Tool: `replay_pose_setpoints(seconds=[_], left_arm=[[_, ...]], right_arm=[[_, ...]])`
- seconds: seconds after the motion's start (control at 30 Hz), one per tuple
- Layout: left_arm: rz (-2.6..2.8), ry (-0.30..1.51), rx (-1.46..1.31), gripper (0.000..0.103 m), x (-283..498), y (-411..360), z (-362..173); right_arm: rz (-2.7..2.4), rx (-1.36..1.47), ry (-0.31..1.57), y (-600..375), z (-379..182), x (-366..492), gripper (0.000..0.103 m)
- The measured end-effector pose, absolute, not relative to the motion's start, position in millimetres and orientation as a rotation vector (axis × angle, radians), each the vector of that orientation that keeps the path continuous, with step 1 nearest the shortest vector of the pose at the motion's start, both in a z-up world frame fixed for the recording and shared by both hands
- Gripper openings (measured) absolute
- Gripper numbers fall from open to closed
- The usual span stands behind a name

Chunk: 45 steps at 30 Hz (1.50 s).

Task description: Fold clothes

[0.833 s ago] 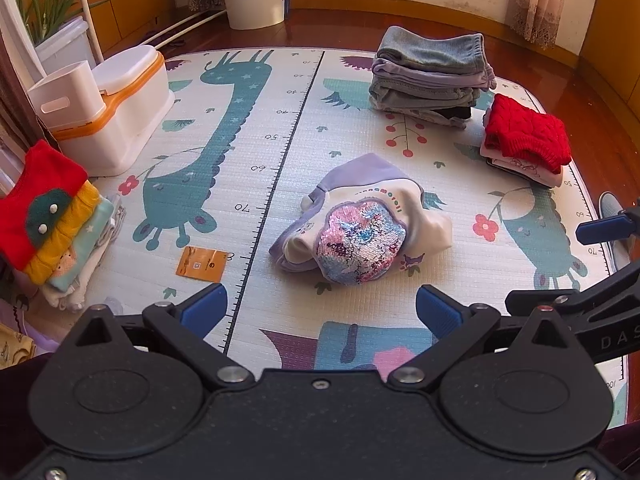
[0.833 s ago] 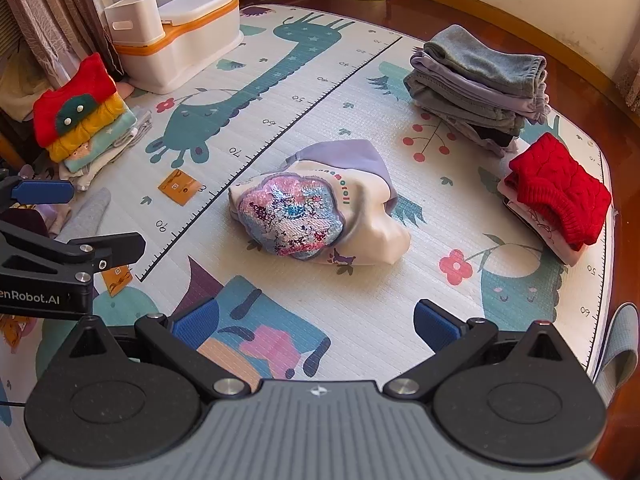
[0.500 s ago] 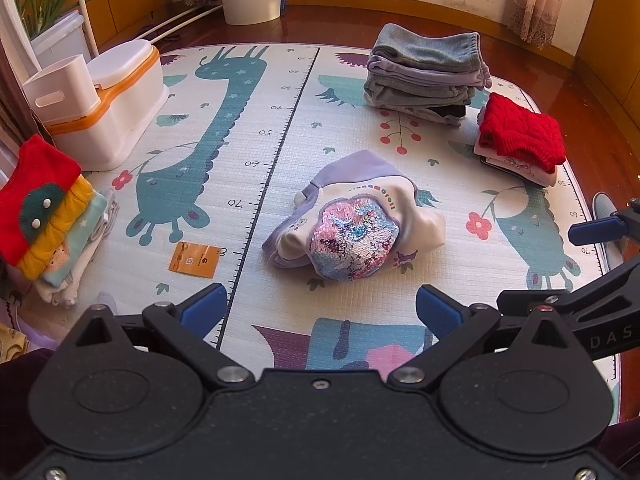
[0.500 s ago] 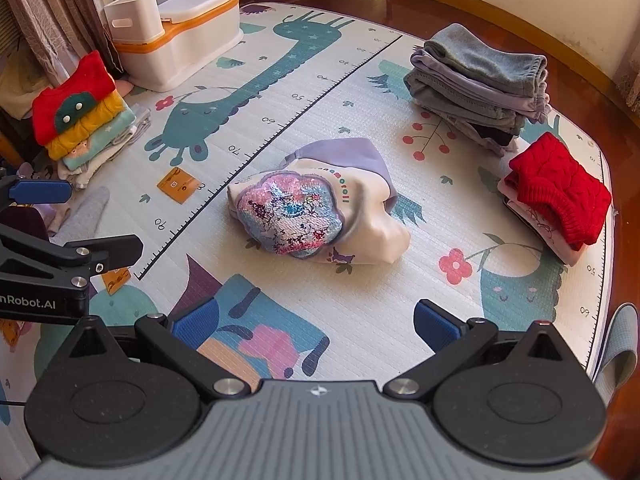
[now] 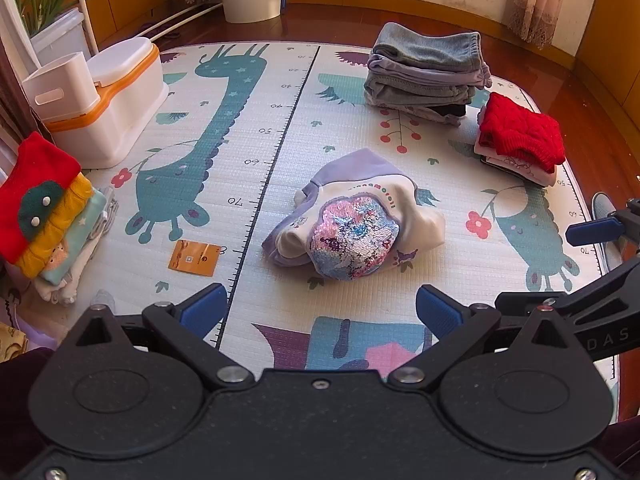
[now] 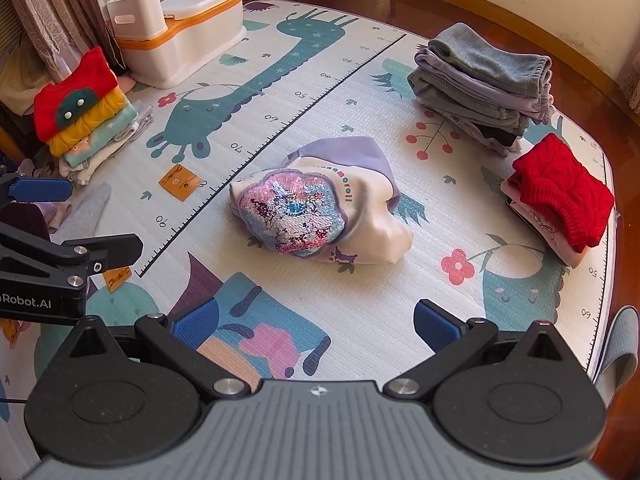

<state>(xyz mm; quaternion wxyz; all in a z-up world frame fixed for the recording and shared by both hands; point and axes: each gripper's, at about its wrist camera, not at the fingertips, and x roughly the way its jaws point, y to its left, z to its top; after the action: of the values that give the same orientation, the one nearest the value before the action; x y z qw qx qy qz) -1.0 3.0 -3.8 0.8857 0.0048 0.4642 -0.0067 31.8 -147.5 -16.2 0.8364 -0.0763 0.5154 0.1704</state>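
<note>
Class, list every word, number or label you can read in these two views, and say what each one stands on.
"40", "50", "60", "70": ruler scale on the play mat.
"DAS": right hand-held gripper, cut off.
"Robot.AI": left hand-held gripper, start cut off.
Coloured letters on the sweatshirt: upside down, unclear.
Orange card: too small.

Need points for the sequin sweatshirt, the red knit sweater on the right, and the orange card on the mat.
sequin sweatshirt (image 5: 352,232), left wrist view, on the sequin patch.
red knit sweater (image 6: 568,192), right wrist view, middle of the top fold.
orange card (image 5: 195,258), left wrist view, centre of its face.
</note>
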Motion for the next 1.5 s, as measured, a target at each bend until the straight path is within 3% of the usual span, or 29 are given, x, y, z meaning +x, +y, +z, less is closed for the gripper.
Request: replay_pose_setpoints(seconds=[1.5], left_arm=[[-0.027, 0.979, -0.026, 0.102, 1, 18, -11]], right_arm=[[0.429, -0.155, 1.127, -142, -20, 41, 0.103]])
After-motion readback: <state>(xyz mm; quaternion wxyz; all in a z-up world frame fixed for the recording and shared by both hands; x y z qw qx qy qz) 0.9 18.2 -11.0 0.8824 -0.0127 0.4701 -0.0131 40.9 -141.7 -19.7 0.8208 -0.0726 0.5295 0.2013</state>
